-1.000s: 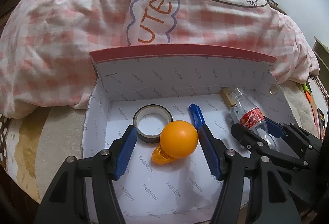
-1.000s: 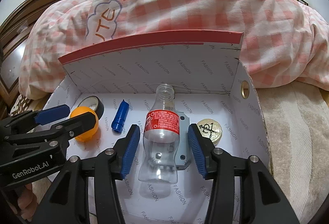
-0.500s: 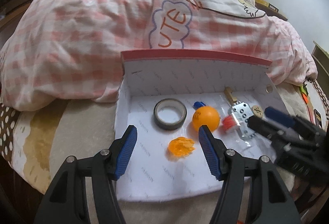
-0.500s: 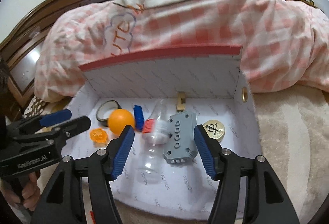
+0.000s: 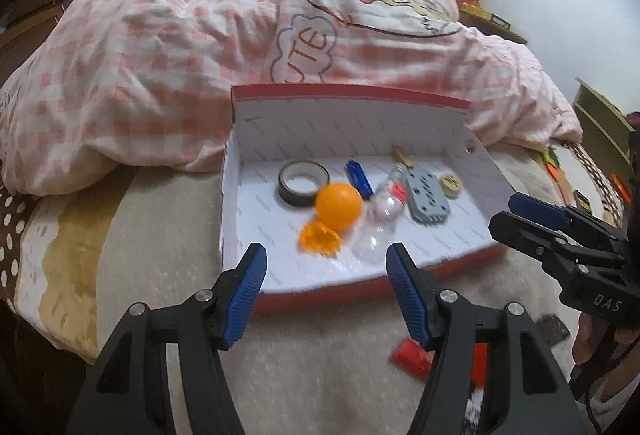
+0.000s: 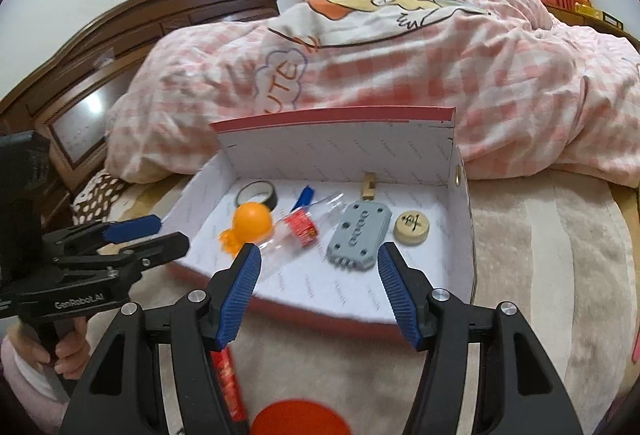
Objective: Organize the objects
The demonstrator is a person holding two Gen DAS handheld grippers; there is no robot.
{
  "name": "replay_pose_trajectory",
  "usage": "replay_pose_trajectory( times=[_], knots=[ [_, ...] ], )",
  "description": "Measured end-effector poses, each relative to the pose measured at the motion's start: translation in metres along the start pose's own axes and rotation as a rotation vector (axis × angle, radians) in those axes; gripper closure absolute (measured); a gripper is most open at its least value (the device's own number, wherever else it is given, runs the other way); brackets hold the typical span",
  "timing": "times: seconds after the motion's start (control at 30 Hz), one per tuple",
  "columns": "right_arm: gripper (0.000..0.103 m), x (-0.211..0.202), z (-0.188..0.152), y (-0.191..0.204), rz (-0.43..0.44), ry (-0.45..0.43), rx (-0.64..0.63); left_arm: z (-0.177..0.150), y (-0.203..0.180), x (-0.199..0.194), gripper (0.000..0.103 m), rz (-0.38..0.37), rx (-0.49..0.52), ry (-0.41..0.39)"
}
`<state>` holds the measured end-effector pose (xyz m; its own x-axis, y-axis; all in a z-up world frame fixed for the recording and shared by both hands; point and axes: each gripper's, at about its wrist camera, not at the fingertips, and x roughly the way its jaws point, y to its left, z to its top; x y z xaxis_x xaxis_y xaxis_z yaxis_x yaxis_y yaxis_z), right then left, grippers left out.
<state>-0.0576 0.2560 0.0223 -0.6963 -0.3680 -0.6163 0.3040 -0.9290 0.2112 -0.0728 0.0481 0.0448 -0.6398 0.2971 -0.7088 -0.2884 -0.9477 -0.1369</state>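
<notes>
A white box with a red rim (image 5: 348, 91) (image 6: 332, 115) stands on the bed. In it lie a tape roll (image 5: 303, 182), an orange ball (image 5: 339, 206) (image 6: 253, 222), an orange crumpled piece (image 5: 319, 238), a blue piece (image 5: 358, 177), a clear bottle with a red label (image 5: 384, 207) (image 6: 301, 228) on its side, a grey block (image 5: 427, 195) (image 6: 360, 235) and a round wooden disc (image 6: 412, 228). My left gripper (image 5: 325, 259) (image 6: 132, 235) hangs open before the box's front edge, holding nothing. My right gripper (image 6: 319, 255) (image 5: 516, 213) is open too, nothing between its pads.
A pink checked duvet (image 5: 160, 67) is heaped behind the box. On the beige blanket in front lie a red piece (image 5: 412, 355), a red stick (image 6: 226, 375) and a red disc (image 6: 300, 419). A wooden headboard (image 6: 80, 75) stands at the left. A hand (image 6: 68, 351) holds the left gripper.
Both grippers have drawn back and up out of the box. The right jaws widened off the bottle, which now lies on its side. The ball stays in the box.
</notes>
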Motion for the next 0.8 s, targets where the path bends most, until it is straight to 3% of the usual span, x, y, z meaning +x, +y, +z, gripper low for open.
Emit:
replay_pose_trajectory(
  times=[0.37, 0.8],
  knots=[
    [0.041, -0.018, -0.042, 0.018, 0.0, 0.001, -0.009, -0.026, -0.006, -0.008, 0.04, -0.051, 0.026, 0.033],
    [0.041, -0.034, -0.067, 0.021, 0.002, 0.004, -0.011, -0.044, -0.015, -0.011, 0.04, -0.083, 0.047, 0.064]
  ],
)
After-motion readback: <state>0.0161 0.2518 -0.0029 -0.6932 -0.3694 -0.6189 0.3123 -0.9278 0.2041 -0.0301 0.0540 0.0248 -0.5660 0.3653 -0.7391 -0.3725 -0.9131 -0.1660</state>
